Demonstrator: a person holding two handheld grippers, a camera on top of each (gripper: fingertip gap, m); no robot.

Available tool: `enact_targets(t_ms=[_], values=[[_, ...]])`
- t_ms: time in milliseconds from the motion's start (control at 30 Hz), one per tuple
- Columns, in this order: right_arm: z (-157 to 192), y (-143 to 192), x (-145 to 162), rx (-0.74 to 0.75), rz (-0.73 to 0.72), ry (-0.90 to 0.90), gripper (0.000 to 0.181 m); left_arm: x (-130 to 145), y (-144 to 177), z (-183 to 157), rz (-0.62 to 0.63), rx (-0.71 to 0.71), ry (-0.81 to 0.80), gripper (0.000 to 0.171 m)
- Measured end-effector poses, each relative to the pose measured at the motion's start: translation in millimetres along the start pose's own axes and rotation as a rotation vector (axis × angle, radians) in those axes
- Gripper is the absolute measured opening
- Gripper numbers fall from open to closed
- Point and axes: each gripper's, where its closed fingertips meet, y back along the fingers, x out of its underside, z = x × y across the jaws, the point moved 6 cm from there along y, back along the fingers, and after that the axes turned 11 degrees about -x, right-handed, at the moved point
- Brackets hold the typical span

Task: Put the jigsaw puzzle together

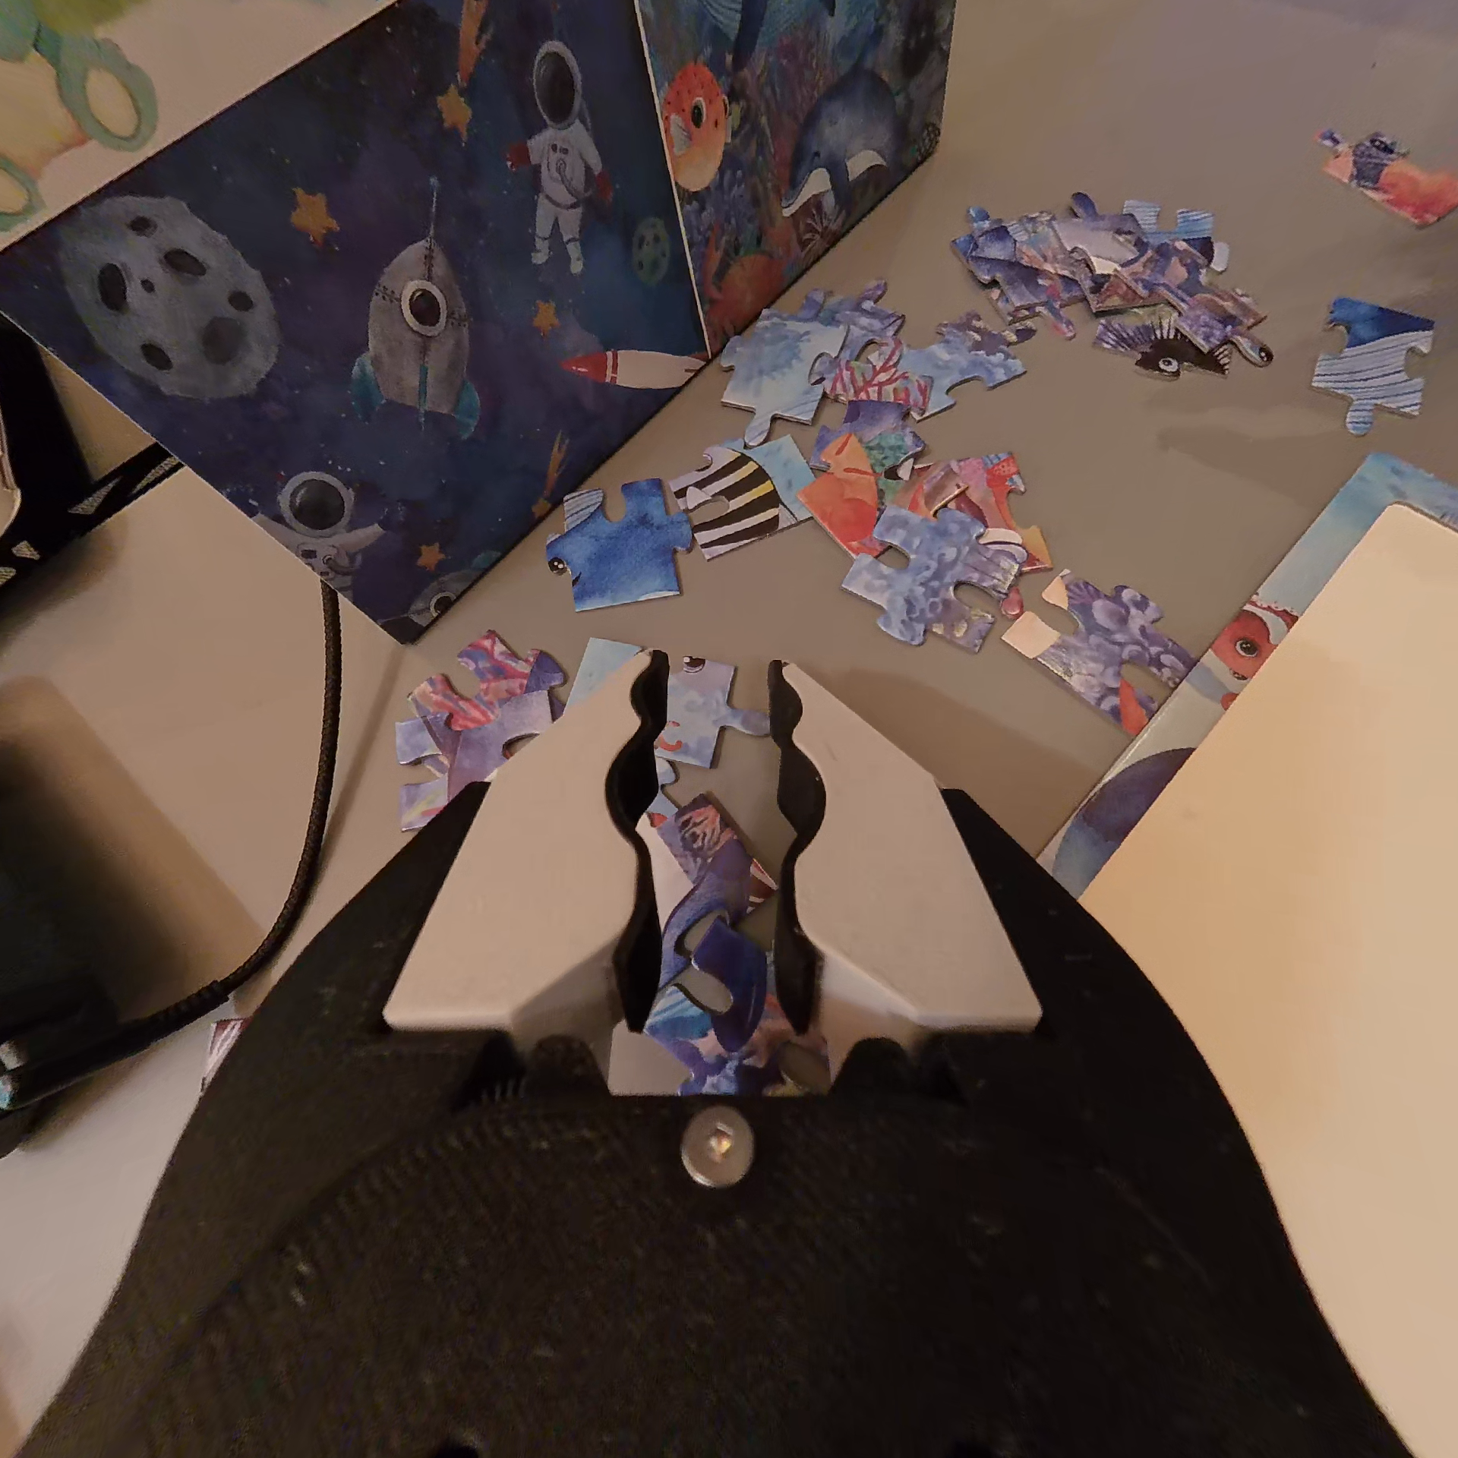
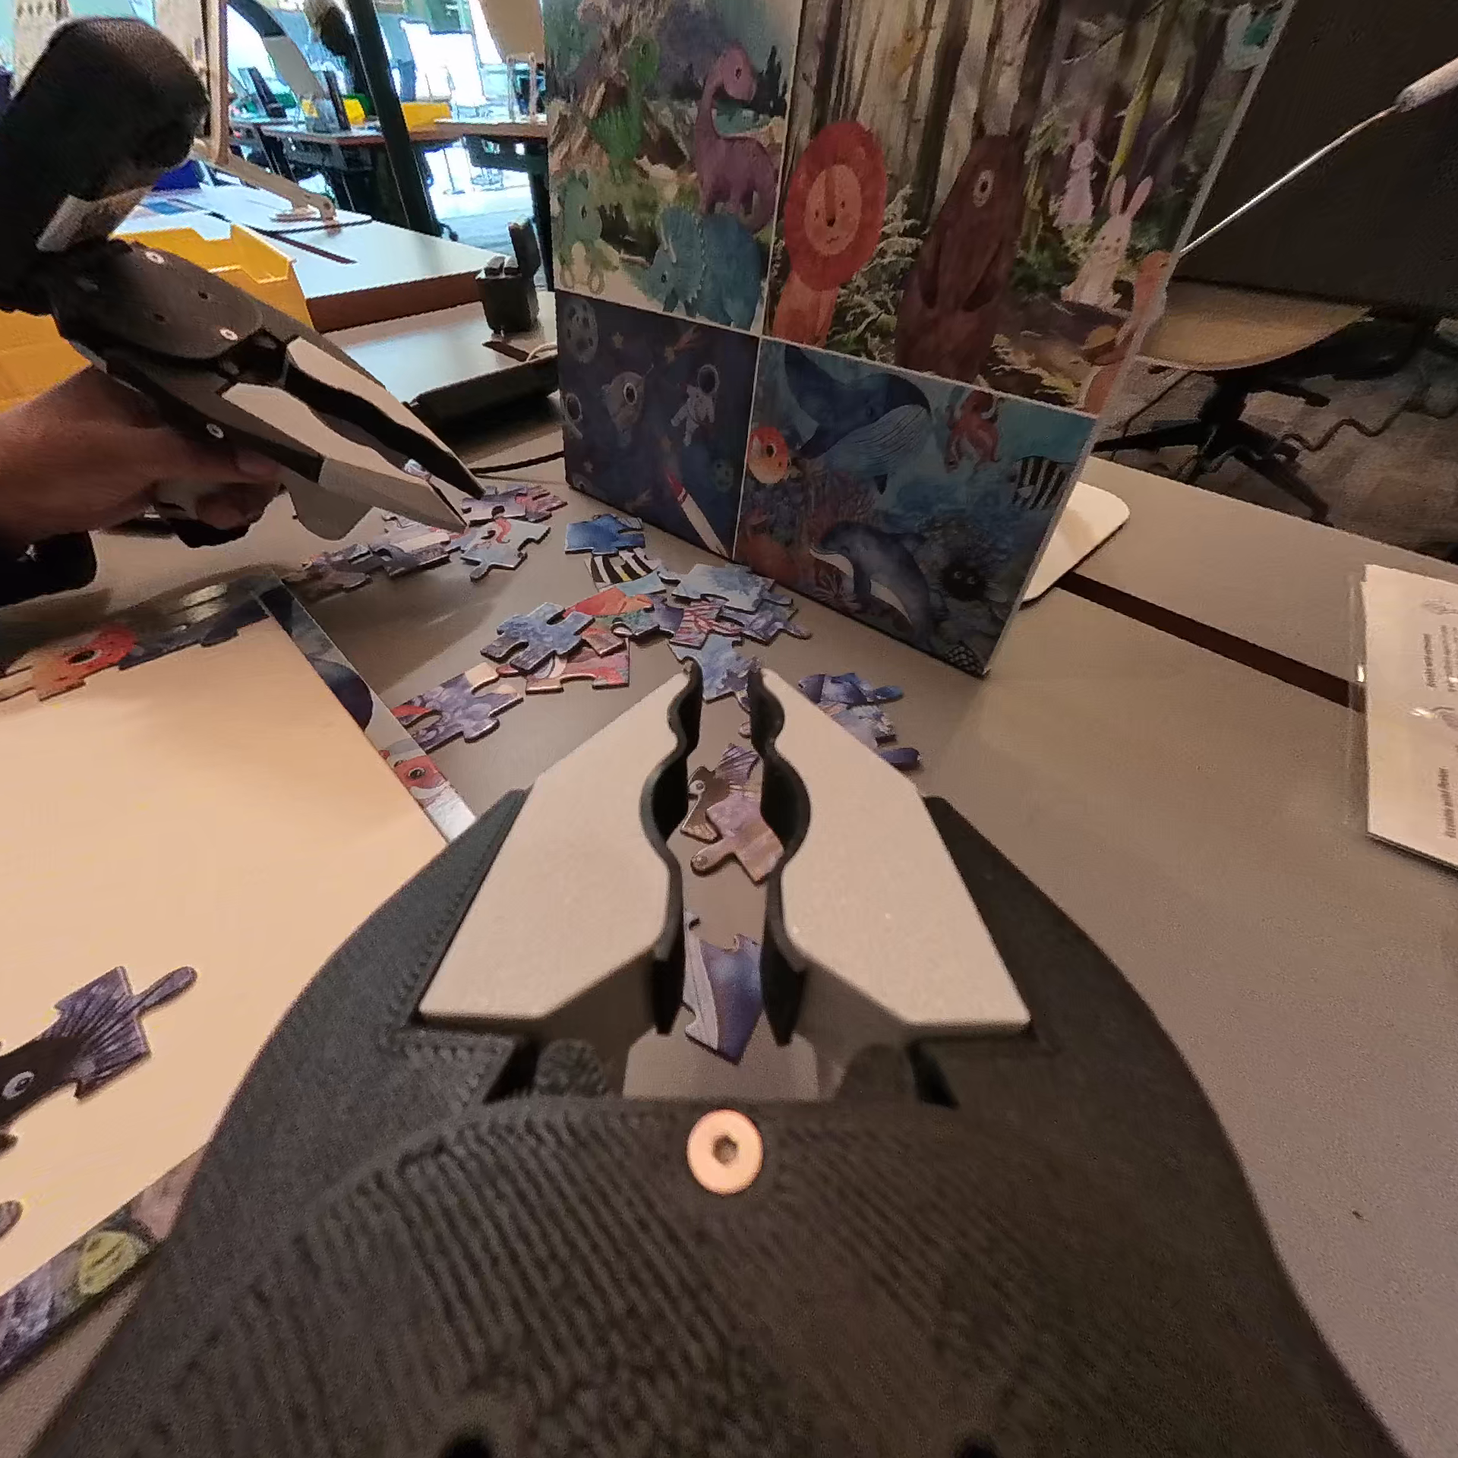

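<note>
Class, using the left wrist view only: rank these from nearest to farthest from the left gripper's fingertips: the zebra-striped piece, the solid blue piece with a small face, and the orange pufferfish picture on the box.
Measured from the left gripper:
1. Blue piece with a small face, just ahead, slightly left.
2. Zebra-striped piece, right beside it, a little farther on.
3. Orange pufferfish picture, up on the box at the back.

Blue, purple and orange jigsaw pieces (image 1: 907,505) lie on the grey table (image 1: 1183,489); one piece (image 1: 738,497) is black-and-white striped; the box (image 1: 355,315) shows dark-blue space.
</note>
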Motion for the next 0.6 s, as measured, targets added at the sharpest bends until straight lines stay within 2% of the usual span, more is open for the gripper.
enact_targets(t_ms=[600], values=[[1.3, -2.4, 1.5, 0.000, 0.021, 0.009, 0.010, -0.4, 1.1, 0.6, -0.005, -0.004, -0.005, 0.023]])
